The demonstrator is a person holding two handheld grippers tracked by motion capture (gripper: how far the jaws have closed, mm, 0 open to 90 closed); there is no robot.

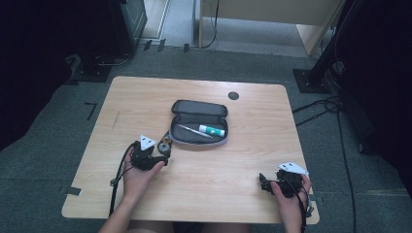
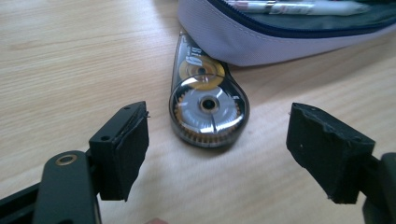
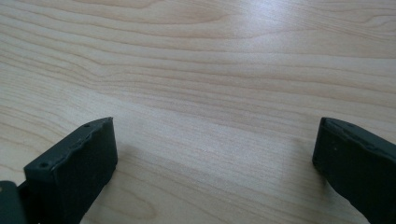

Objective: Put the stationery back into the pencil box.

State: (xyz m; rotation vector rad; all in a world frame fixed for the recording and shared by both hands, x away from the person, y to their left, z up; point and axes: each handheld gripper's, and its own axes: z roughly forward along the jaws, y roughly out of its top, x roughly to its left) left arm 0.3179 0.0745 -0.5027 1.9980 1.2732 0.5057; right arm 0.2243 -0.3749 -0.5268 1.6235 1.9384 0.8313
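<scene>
An open dark pencil case (image 1: pixel 198 122) with a pale rim (image 2: pixel 261 42) lies mid-table, holding a pen (image 1: pixel 193 130) and a white glue stick (image 1: pixel 212 130). A correction tape dispenser (image 2: pixel 205 102), clear with yellow gears, lies flat on the wood against the case's near left edge (image 1: pixel 165 144). My left gripper (image 1: pixel 163 156) is open just in front of the dispenser (image 2: pixel 217 154), its jaws wide apart and touching nothing. My right gripper (image 1: pixel 265 183) stands open near the front right of the table, over bare wood (image 3: pixel 215 163).
The wooden table (image 1: pixel 145 97) has a dark round cable hole (image 1: pixel 233 95) at the back. Cables (image 1: pixel 335 104) and stand bases (image 1: pixel 311 80) lie on the carpet around it. Bare wood spreads between the two grippers.
</scene>
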